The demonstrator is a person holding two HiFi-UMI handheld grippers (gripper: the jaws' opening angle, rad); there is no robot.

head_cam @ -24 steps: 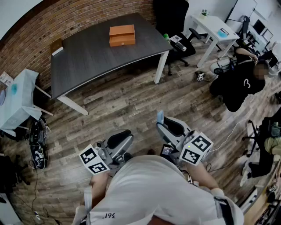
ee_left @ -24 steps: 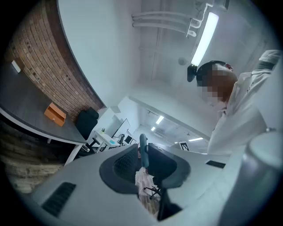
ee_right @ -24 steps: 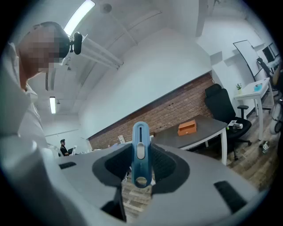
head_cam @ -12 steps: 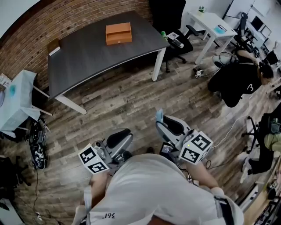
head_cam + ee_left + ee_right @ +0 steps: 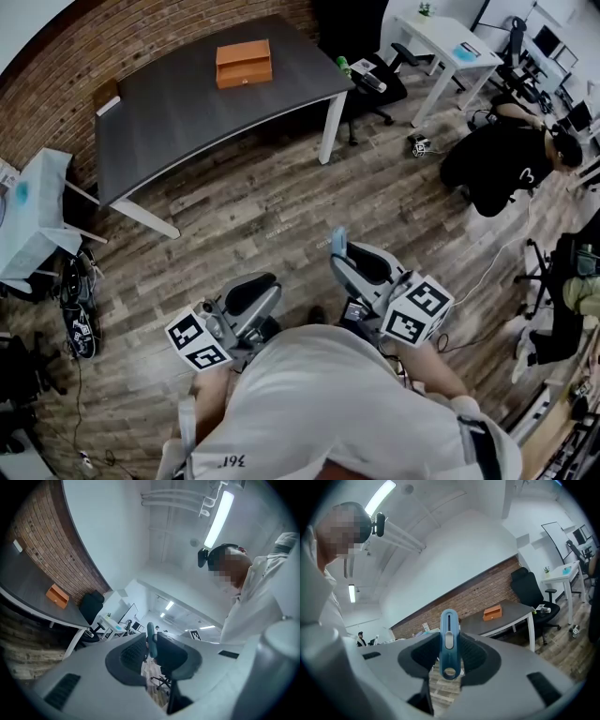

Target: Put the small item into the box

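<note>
Down at 6 o'clock in the head view, clamping the slim blue plastic item point(image 5: 449, 644) in the right gripper point(image 5: 449, 663), carrying the left gripper point(image 5: 149, 670) open-jawed and empty. Facing the orange rectangular box point(image 5: 244, 64) on the dark grey table point(image 5: 187, 122), well apart at 11 o'clock; judging pickup done, approach and drop-in remaining.

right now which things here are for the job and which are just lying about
For the job:
- small blue cutter, clamped in the right gripper
- orange box on the dark table

Just lying about:
- black office chair
- white desk
- person crouching on the floor
</note>
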